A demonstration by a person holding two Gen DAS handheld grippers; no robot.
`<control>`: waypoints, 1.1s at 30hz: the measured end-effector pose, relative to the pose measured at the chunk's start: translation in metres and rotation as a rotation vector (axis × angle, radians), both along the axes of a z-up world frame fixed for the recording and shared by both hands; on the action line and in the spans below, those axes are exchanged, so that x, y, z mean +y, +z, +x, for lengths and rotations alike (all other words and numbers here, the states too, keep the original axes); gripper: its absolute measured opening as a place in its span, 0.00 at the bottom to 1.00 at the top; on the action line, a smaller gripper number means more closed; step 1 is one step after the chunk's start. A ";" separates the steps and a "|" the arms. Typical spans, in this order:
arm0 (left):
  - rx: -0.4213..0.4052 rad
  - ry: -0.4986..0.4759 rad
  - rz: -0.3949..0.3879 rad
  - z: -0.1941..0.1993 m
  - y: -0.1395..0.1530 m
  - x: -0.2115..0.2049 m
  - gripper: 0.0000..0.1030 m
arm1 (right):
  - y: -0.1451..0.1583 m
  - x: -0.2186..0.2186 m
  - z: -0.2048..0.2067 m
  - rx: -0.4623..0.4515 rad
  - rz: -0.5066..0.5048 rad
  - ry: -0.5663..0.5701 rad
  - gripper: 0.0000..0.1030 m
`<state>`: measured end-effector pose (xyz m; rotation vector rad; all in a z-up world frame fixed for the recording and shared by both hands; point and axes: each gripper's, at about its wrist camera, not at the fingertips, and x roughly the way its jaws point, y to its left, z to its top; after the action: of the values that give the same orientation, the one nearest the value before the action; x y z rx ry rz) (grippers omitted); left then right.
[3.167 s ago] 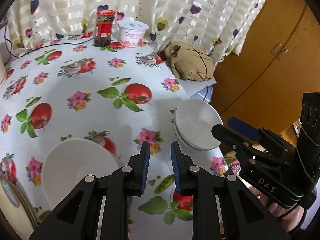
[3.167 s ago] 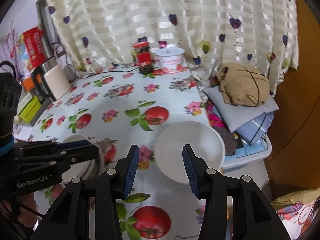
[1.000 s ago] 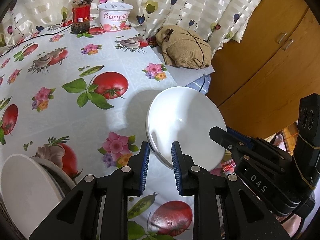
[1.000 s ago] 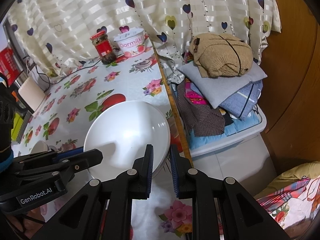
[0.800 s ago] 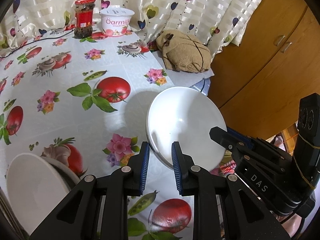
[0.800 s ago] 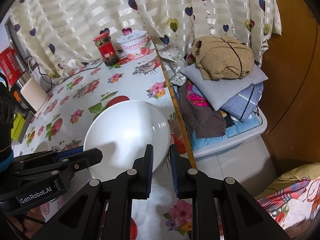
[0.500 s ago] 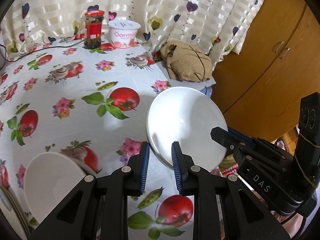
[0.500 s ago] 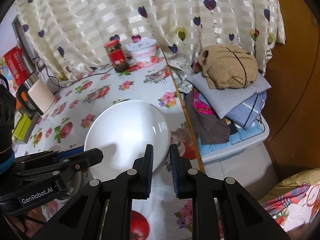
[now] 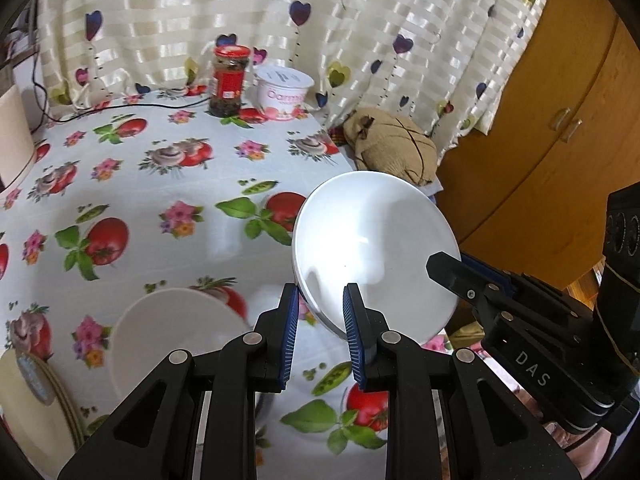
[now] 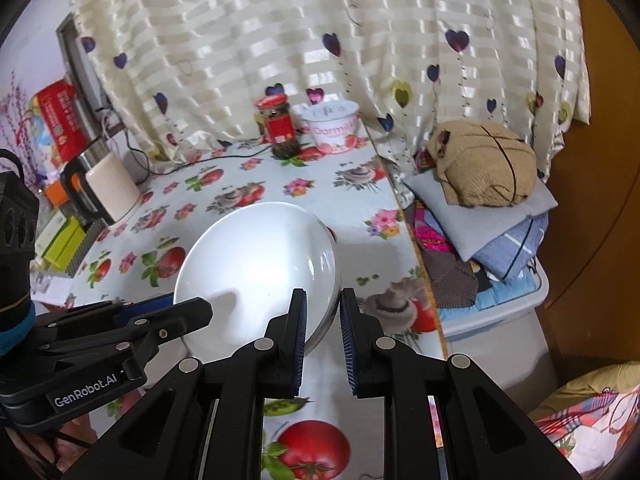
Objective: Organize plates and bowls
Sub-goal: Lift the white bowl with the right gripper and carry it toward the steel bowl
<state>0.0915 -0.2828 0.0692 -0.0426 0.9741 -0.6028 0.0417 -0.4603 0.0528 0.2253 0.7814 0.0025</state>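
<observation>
Room: cream striped curtain with heart prints behind; orange wooden cabinet beside the right edge.
Surface: glossy oilcloth printed with tomatoes, flowers and mushrooms.
Held bowl: the smooth, round white glazed bowl, which a second ago lay near the right edge, now hangs tilted in the air above that edge, inside facing the cameras.
Second bowl: a plain white bowl near the front left corner, resting on the oilcloth, slightly blurred.
Right gripper: jaws pinching the lifted bowl's rim between ribbed blue pads.
Left gripper: jaws narrowly apart, framing the bowl's lower rim; contact cannot be told.
Meaning: the lift looks finished; the likely next step is carrying the bowl leftward to nest in the other.
Back edge: red-lidded glass jar touching a white yoghurt tub.
</observation>
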 end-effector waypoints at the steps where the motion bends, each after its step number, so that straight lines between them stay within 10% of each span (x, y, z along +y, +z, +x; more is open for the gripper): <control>1: -0.002 0.007 -0.001 -0.001 0.001 0.004 0.23 | 0.001 0.003 0.000 -0.002 -0.001 0.005 0.16; 33: 0.024 0.181 0.023 -0.015 -0.011 0.098 0.23 | -0.003 0.102 0.012 0.047 -0.021 0.199 0.16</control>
<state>0.0769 -0.1852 0.0585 -0.1164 0.9881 -0.4256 0.0540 -0.3581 0.0495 0.1269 0.8474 0.1774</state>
